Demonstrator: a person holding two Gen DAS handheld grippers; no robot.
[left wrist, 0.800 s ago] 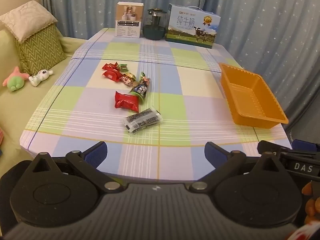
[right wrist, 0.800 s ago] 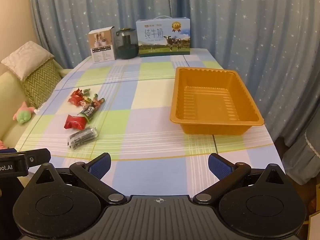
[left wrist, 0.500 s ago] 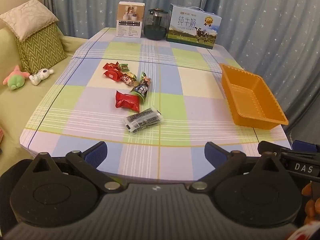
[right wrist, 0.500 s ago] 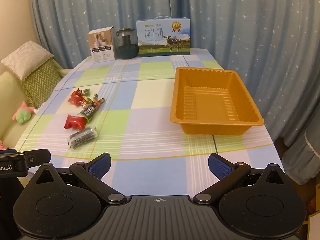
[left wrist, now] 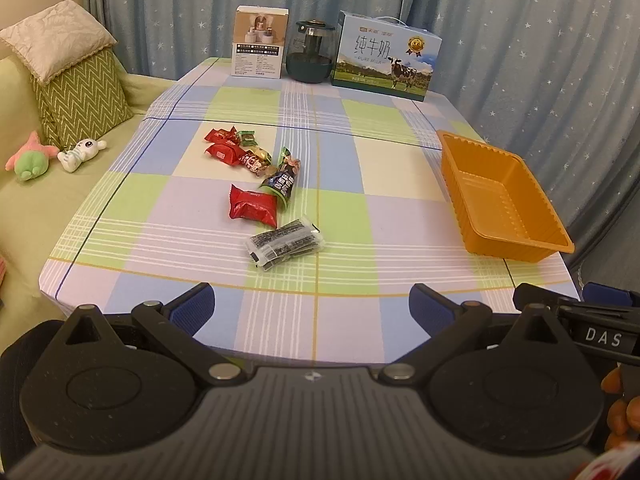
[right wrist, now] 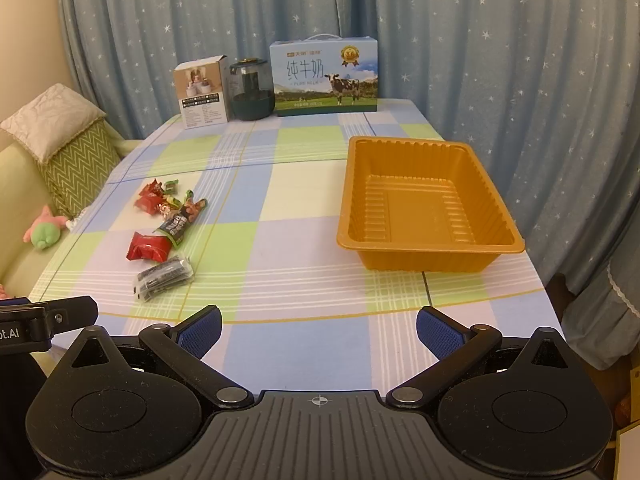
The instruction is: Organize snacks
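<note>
The bench [left wrist: 360, 208], under a checked cloth, carries everything. At its far edge stand a milk carton [left wrist: 386, 62], a dark glass jar [left wrist: 310, 56] and a small white box [left wrist: 260, 42], set back clear of the work area, so judged not part of the task. The orange tray [right wrist: 428, 204] sits empty on the right side, evidently the destination. The snacks lie loose on the left, well apart from the tray: a clear packet [left wrist: 286, 242] nearest, a red packet [left wrist: 253, 206] beyond it, a dark-and-green bar [left wrist: 281, 180], then small wrapped sweets [left wrist: 236, 148]. None is yet moved.

Left gripper [left wrist: 312, 308] and right gripper [right wrist: 319, 330] both hover short of the near edge, fingers spread fully and grasping nothing.

The right view shows the tray's ribbed floor squarely; the left view shows the snacks closer, plus soft toys [left wrist: 56, 154] on the sofa.
</note>
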